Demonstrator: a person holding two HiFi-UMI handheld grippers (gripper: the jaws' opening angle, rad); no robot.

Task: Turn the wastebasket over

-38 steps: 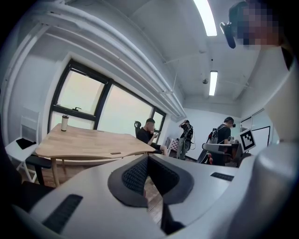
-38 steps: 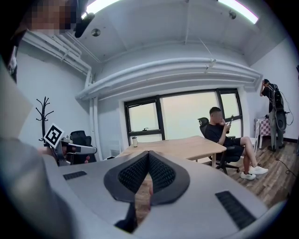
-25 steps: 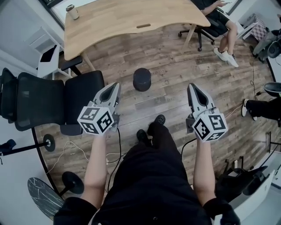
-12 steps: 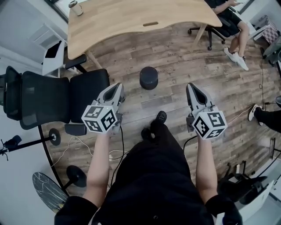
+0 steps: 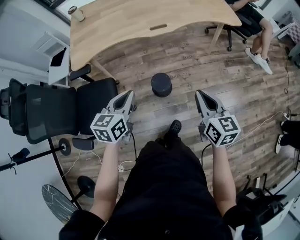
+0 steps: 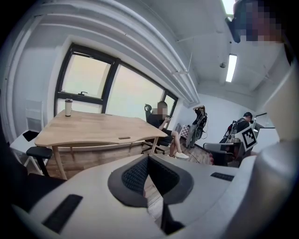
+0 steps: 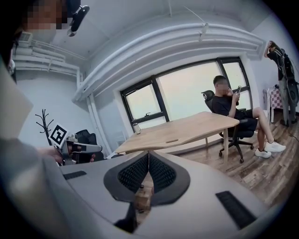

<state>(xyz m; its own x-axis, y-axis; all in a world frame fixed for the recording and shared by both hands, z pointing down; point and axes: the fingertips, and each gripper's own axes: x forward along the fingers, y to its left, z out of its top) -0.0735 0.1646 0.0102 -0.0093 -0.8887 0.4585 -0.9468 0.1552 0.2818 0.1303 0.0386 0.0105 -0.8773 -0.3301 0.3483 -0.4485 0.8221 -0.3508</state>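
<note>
wastebasket (image 5: 161, 85): dark, round, standing on the floor (image 5: 220, 79) between the counter (image 5: 140, 21) and the person's shoe (image 5: 175, 126); ahead of both grippers, well apart from them, nothing touching it
wastebasket top: seen from straight above, so which end is up cannot be told
wastebasket in gripper views: not made out, the jaws cover the low middle of both
left gripper (image 5: 128, 95): jaws together, nothing between them; held over the floor beside the chair (image 5: 51, 110)
right gripper (image 5: 200, 95): jaws together, nothing held; level with the left one, across the person's legs
hidden: the wearer's black clothes cover the floor in the lower middle of the head view; hands sit behind the marker cubes, only forearms show
cut off: seated person (image 5: 255, 21) at top right, upper body out of frame in the head view; shoes (image 5: 282, 136) at the right edge, owner out of frame; counter's far edge cropped at the top
hard to tell: black gear (image 5: 262, 206) at bottom right, kind unclear; cup (image 5: 75, 12) on the counter corner, small, contents not visible
writing: cubes carry black-and-white square markers, no words; faint marks on the floorboards just right of the wastebasket, too small to read
blur: mosaic patches over faces in both gripper views
</note>
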